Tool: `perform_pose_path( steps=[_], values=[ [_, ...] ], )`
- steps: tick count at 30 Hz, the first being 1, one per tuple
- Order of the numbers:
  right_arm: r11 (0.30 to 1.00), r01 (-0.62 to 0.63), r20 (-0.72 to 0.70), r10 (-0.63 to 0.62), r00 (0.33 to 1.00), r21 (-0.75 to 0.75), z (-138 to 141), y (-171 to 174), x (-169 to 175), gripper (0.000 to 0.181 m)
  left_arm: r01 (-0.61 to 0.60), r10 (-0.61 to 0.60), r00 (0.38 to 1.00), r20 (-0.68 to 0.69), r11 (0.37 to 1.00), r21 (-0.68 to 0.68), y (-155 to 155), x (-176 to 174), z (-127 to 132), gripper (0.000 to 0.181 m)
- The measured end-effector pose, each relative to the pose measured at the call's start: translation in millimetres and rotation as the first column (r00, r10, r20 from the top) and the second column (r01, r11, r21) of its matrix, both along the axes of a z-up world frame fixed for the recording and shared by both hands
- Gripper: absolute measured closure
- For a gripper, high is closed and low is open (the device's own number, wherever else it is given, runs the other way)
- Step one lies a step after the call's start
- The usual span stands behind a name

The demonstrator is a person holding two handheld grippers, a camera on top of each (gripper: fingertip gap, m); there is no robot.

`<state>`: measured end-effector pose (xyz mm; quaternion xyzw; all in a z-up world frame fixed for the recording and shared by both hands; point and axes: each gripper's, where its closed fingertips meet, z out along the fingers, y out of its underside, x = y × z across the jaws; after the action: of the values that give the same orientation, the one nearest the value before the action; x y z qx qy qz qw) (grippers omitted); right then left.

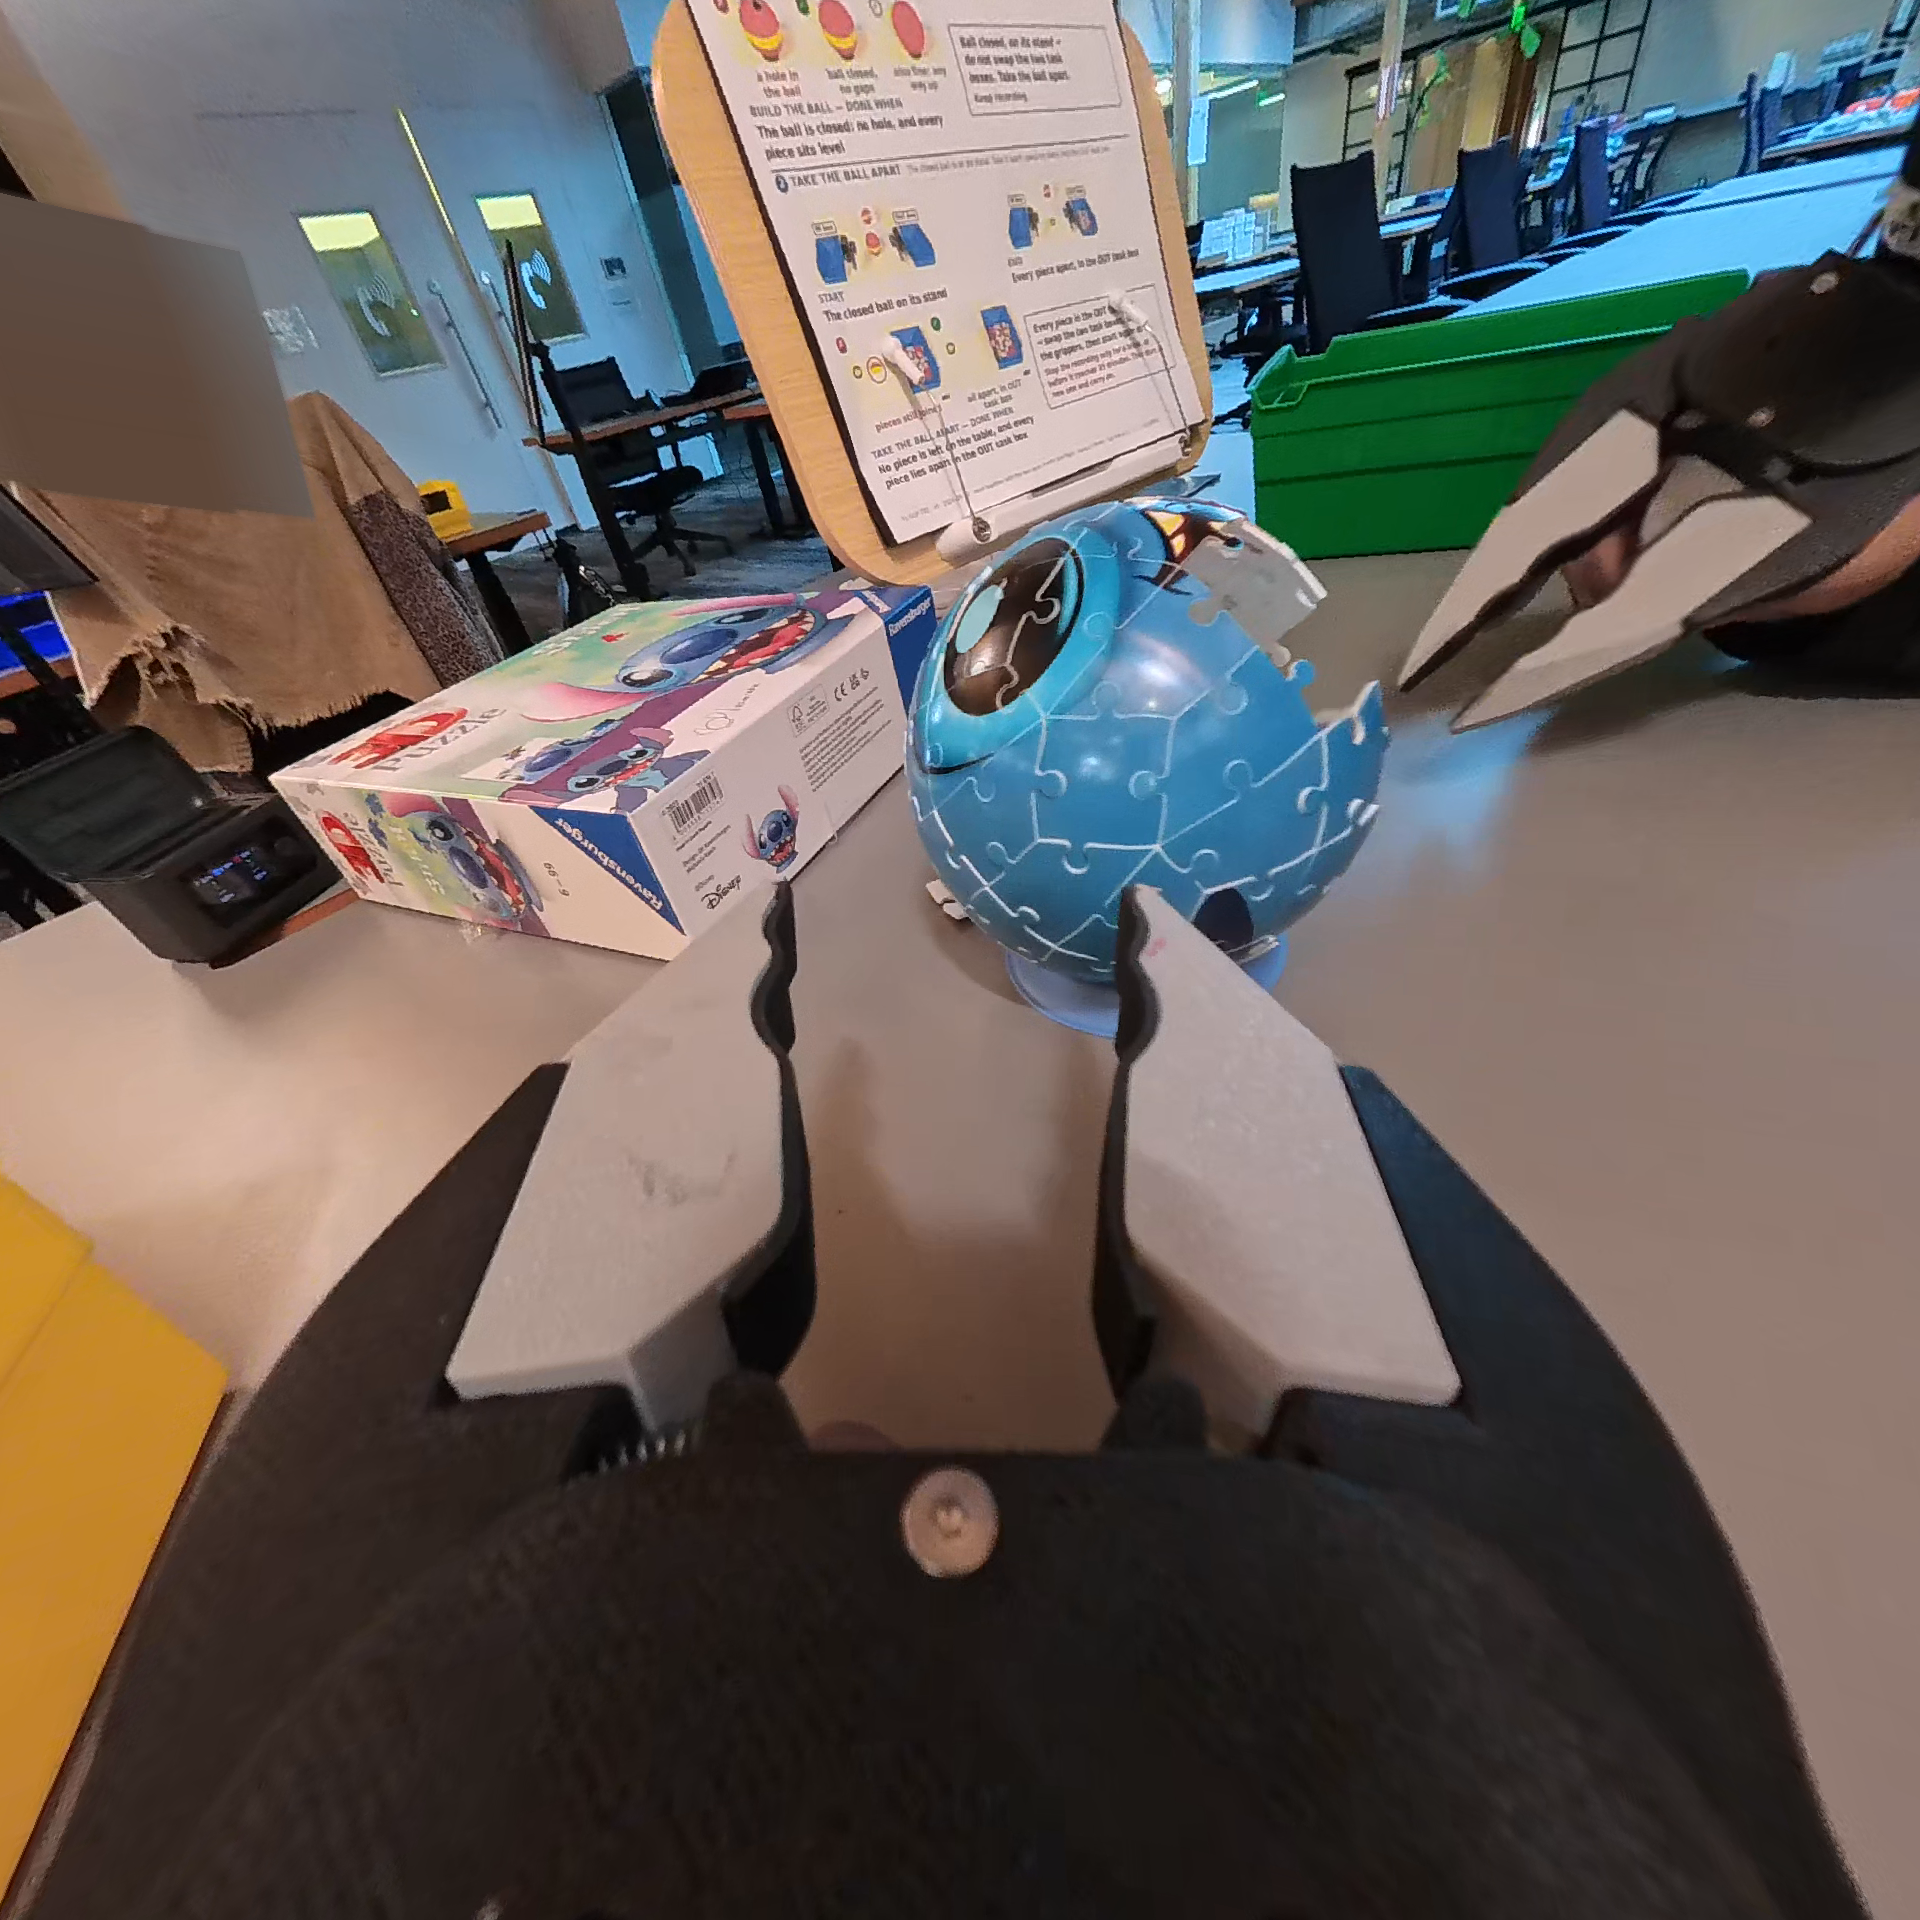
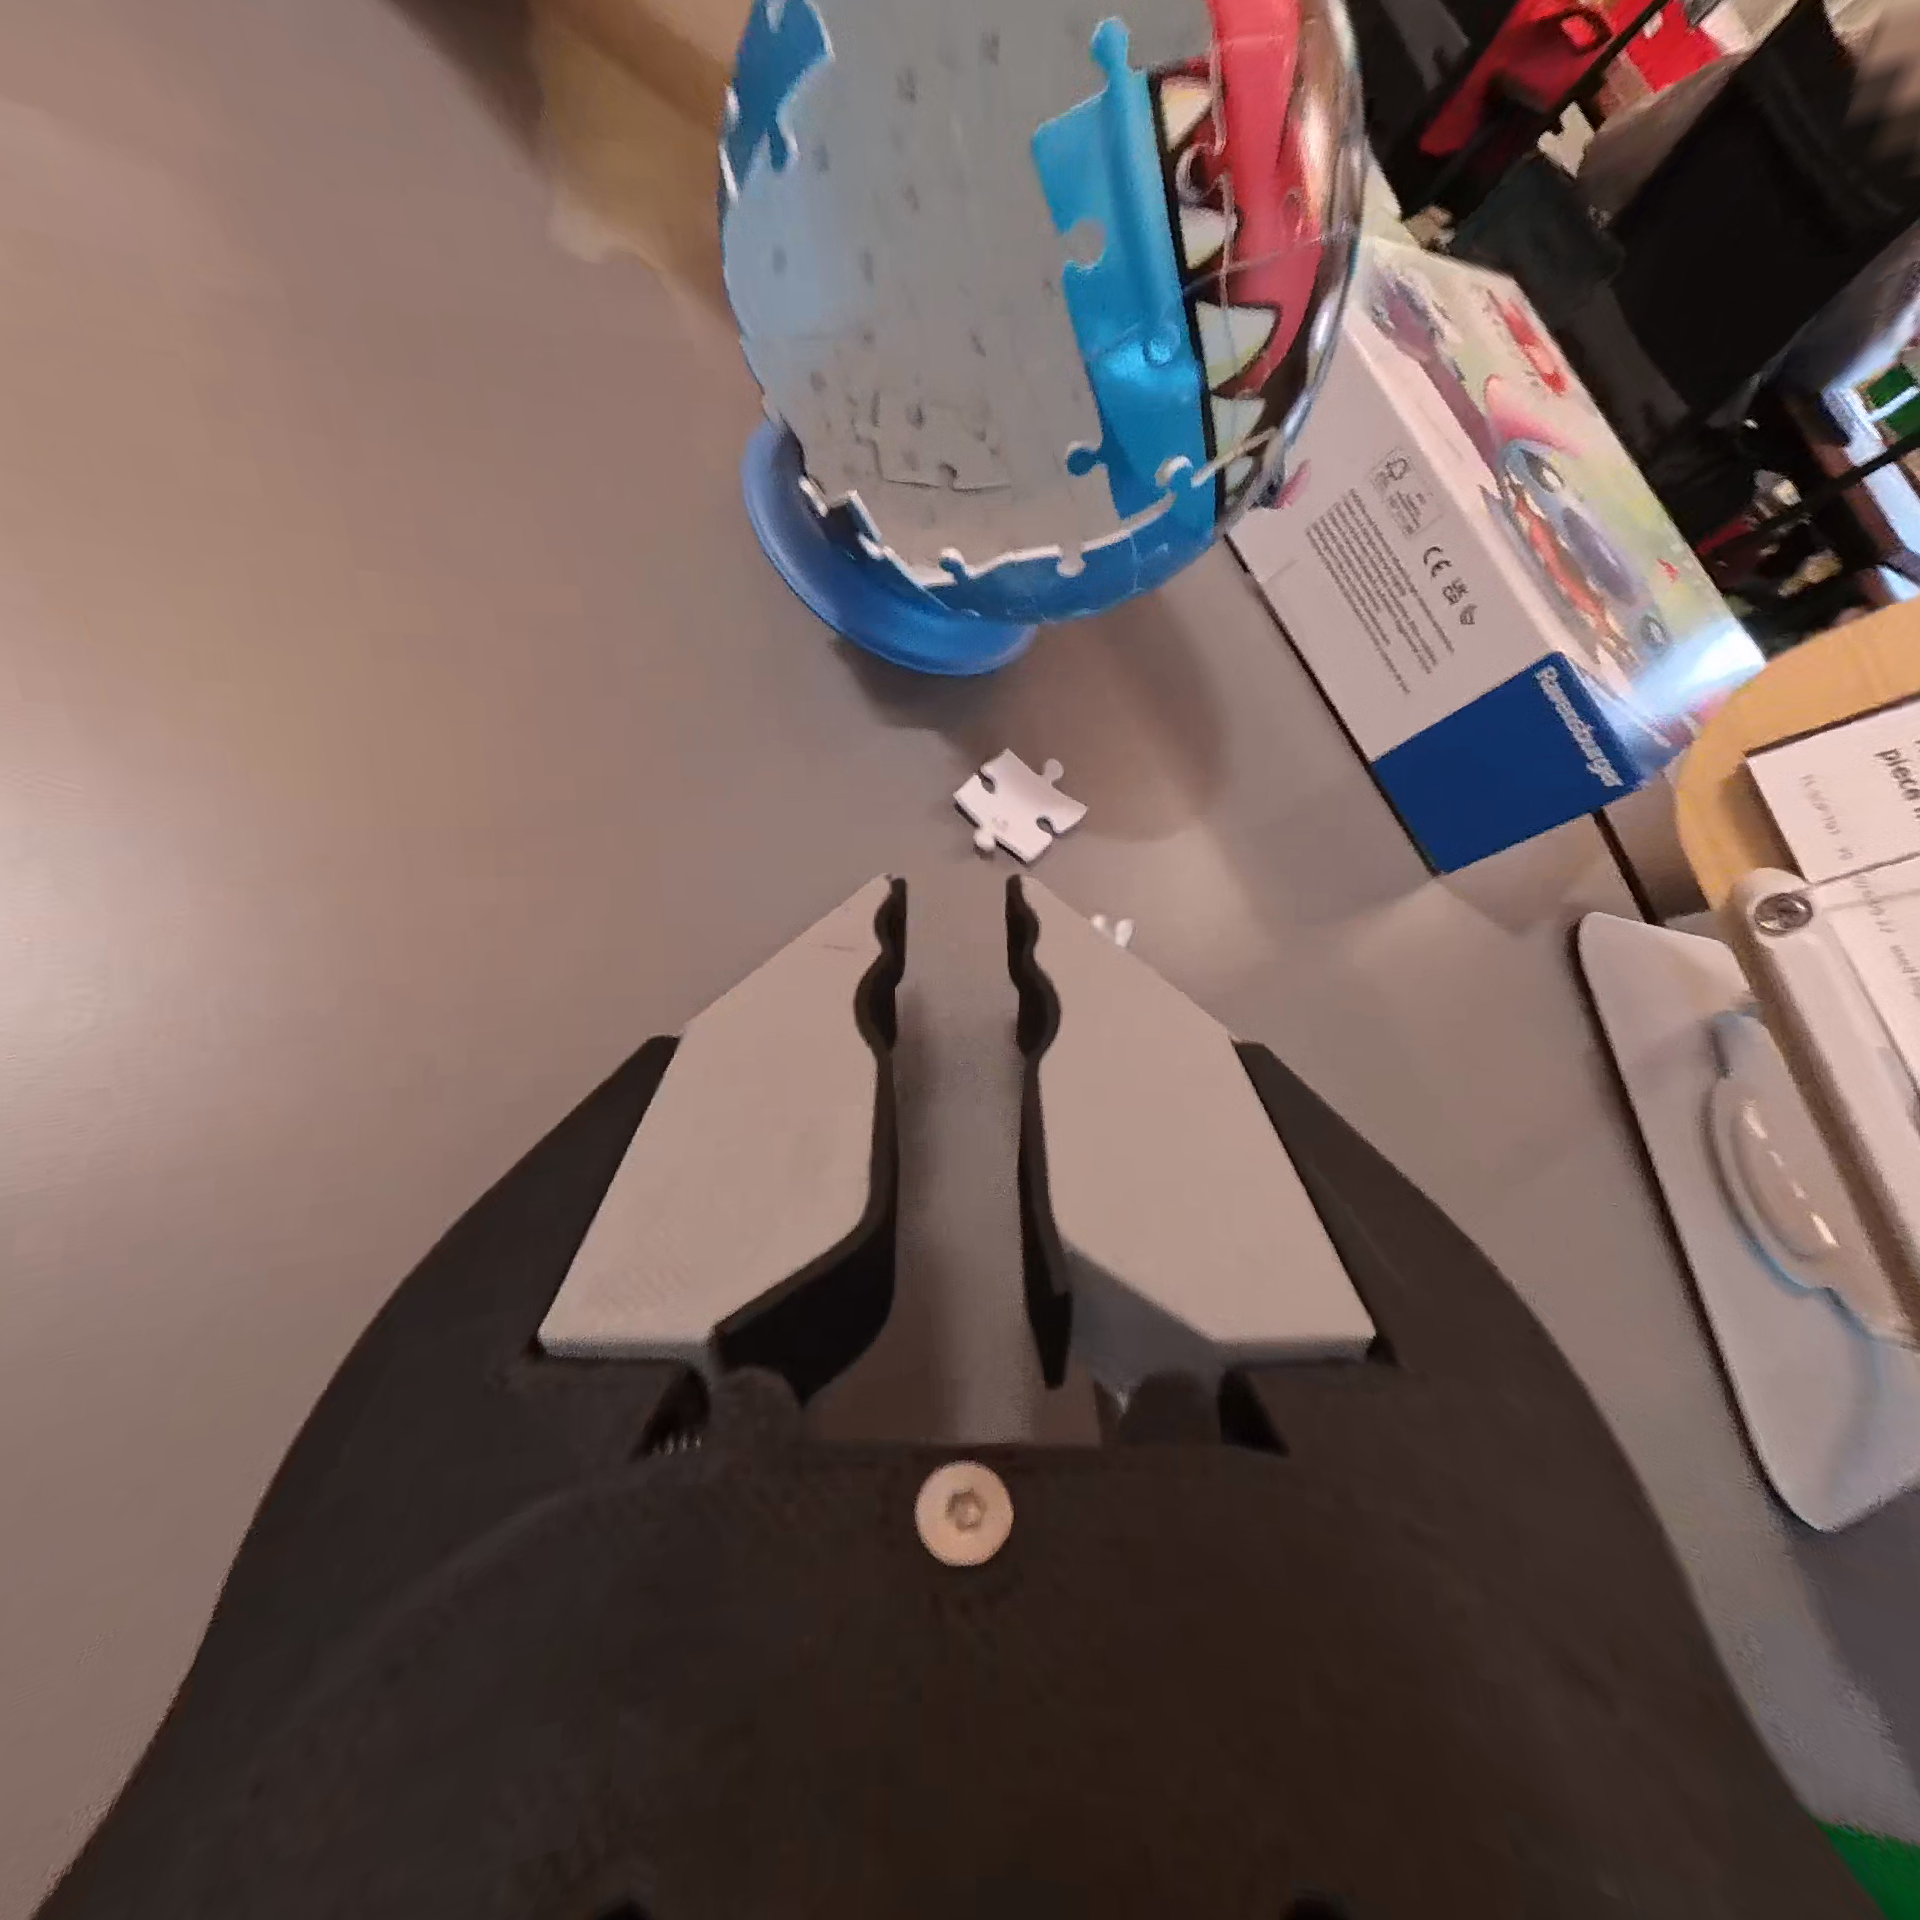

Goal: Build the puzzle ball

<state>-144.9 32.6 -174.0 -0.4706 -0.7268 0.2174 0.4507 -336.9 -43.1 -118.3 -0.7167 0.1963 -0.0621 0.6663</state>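
A blue puzzle ball [image 1: 1132, 748] stands on a light blue round stand [image 1: 1060, 1000] on the grey table. Its upper right side is open, with loose-fitting pieces at the rim. In the right wrist view the ball [image 2: 1132, 343] shows a large hole with its pale inside. A loose white piece [image 2: 1018, 804] lies face down on the table just ahead of my right gripper [image 2: 954, 885], which is open and empty. My left gripper [image 1: 956, 904] is open and empty, just in front of the ball. The right gripper also shows in the left wrist view [image 1: 1439, 701], to the right of the ball.
The puzzle's box [image 1: 613, 769] lies left of the ball; it also shows in the right wrist view [image 2: 1507, 582]. A wooden board with an instruction sheet [image 1: 935, 270] stands behind the ball. A green bin [image 1: 1455, 426] sits at the back right. A yellow thing [image 1: 83, 1455] lies at the near left. The gap from one gripper's tips to the other's is roughly 20 cm. To the loose white piece [image 2: 1018, 804]: right tips about 7 cm, left tips about 20 cm.
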Motion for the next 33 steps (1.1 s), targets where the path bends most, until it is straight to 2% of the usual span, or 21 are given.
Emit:
perform_pose_path(
  steps=[3,5,8,11,13,14,15,16,18,20,23,27,28,31,33],
  values=[
    [0.989,-0.097,-0.070,0.089,0.994,-0.109,10.3,-22.5,-4.2,0.155,0.019,-0.019,1.000,-0.014,1.000,-0.011,-2.1,4.9,-2.3,0.120],
    [0.969,-0.160,-0.096,0.144,0.985,-0.190,15.3,-37.8,-7.1,0.136,0.032,-0.032,0.999,-0.021,0.999,-0.019,-2.7,7.5,-3.6,0.118],
    [0.935,-0.236,-0.119,0.212,0.970,-0.263,18.6,-57.7,-11.7,0.118,0.080,-0.082,0.996,-0.021,0.994,-0.077,-1.4,13.5,-10.7,0.109],
    [0.934,-0.206,-0.144,0.170,0.975,-0.293,29.9,-53.1,-15.7,0.111,0.131,-0.136,0.991,-0.013,0.974,-0.183,3.6,21.1,-23.8,0.104],
    [0.900,-0.173,-0.247,0.076,0.966,-0.401,57.2,-31.3,-14.9,0.115,0.144,-0.138,0.990,0.043,0.966,-0.215,8.5,20.8,-24.0,0.123],
    [0.859,-0.163,-0.289,0.018,0.957,-0.485,71.9,-15.9,-13.8,0.115,0.162,-0.140,0.984,0.108,0.958,-0.235,10.2,19.8,-22.0,0.119],
    [0.795,-0.178,-0.322,-0.022,0.947,-0.580,86.1,-2.4,-12.5,0.108,0.199,-0.150,0.969,0.196,0.944,-0.261,10.9,19.1,-19.5,0.114],
    [0.713,-0.201,-0.343,-0.058,0.938,-0.672,98.9,10.5,-12.4,0.101,0.227,-0.140,0.948,0.286,0.928,-0.296,12.7,16.1,-18.4,0.115],
    [0.554,-0.205,-0.309,-0.099,0.946,-0.806,109.1,32.6,-20.8,0.104,0.304,-0.129,0.892,0.434,0.881,-0.362,14.6,15.0,-18.6,0.113],
    [0.480,-0.169,-0.224,-0.059,0.973,-0.861,101.0,40.4,-38.3,0.098,0.345,-0.111,0.850,0.515,0.856,-0.385,18.8,16.1,-15.6,0.114],
    [0.436,-0.076,-0.090,-0.011,0.996,-0.897,79.4,43.1,-68.9,0.092,0.346,-0.091,0.838,0.539,0.852,-0.394,25.3,19.9,-9.2,0.104],
    [0.284,-0.036,-0.021,0.055,0.998,-0.958,67.0,38.1,-95.6,0.094,0.441,-0.101,0.784,0.613,0.785,-0.435,22.4,35.3,-9.6,0.098],
    [0.266,-0.018,0.004,0.082,0.997,-0.964,61.2,35.4,-98.5,0.095,0.445,-0.088,0.781,0.619,0.774,-0.452,23.5,36.6,-13.3,0.099],
    [0.277,0.034,0.075,0.139,0.987,-0.960,44.2,29.5,-101.6,0.092,0.447,-0.079,0.787,0.612,0.756,-0.478,27.9,40.3,-22.2,0.098],
    [0.239,0.028,0.067,0.158,0.985,-0.971,45.9,26.5,-104.3,0.094,0.475,-0.089,0.765,0.638,0.747,-0.465,28.4,44.3,-20.0,0.100]
  ],
)
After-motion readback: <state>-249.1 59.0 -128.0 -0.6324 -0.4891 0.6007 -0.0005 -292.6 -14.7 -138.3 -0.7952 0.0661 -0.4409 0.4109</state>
